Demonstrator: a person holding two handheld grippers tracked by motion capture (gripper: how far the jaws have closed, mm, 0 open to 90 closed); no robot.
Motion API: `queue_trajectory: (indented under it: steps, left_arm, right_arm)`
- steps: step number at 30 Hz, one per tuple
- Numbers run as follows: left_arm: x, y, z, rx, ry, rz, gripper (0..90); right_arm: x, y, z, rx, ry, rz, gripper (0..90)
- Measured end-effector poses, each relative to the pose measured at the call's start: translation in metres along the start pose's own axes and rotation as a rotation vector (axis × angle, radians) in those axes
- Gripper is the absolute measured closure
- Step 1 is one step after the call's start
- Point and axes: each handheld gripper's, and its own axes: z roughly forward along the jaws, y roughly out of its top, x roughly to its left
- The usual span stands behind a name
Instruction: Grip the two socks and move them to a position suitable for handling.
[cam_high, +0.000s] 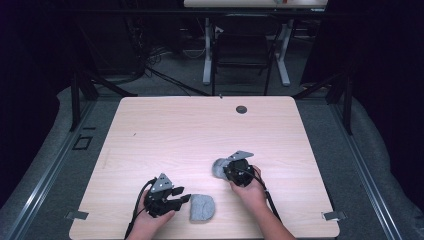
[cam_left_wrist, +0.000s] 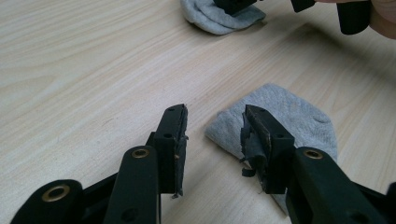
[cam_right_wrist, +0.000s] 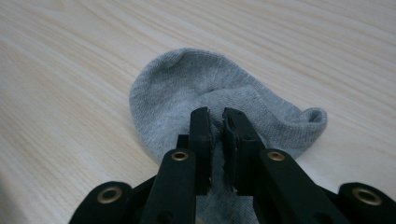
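I have two small grey knitted ankle socks on the pale wood-grain counter (cam_high: 165, 125). The nearer grey sock (cam_high: 201, 207) lies flat close to the counter's near edge, just to the right of my left gripper (cam_high: 184, 198); in the high view it reads as a short, rounded shape with its curved end toward the right and no strongly marked long axis. In the left gripper view this sock (cam_left_wrist: 299, 119) lies ahead and to the right, one corner pointing in between the fingers (cam_left_wrist: 173, 135), which stand moderately apart and hold nothing; the right-hand finger overlaps the fabric, and I cannot tell whether it touches. The farther grey sock (cam_high: 218, 167) lies mid-counter, right of centre, under my right gripper (cam_high: 226, 170). In the right gripper view that sock (cam_right_wrist: 187, 88) runs its long axis roughly across the frame, rounded closed end up and to the left, ribbed open cuff (cam_right_wrist: 314, 116) pointing right. The right fingers (cam_right_wrist: 201, 133) are drawn nearly together, a narrow gap left, pinching a raised fold of the fabric near the sock's middle.
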Motion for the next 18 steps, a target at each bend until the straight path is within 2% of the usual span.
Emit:
queue_trajectory:
  steps: [7, 13, 18]
  left_arm:
    - [-0.002, 0.000, 0.001, 0.005, -0.003, 0.003, 60.0]
    - [-0.003, -0.001, 0.002, 0.005, -0.002, 0.005, 60.0]
    - [-0.003, -0.001, 0.002, 0.005, 0.001, 0.007, 60.0]
  right_arm:
    - [0.020, 0.003, 0.005, -0.003, 0.044, -0.026, 81.0]
    - [0.033, 0.003, 0.006, -0.008, 0.052, -0.013, 80.3]
    - [0.045, 0.003, 0.006, -0.008, 0.056, -0.035, 80.2]
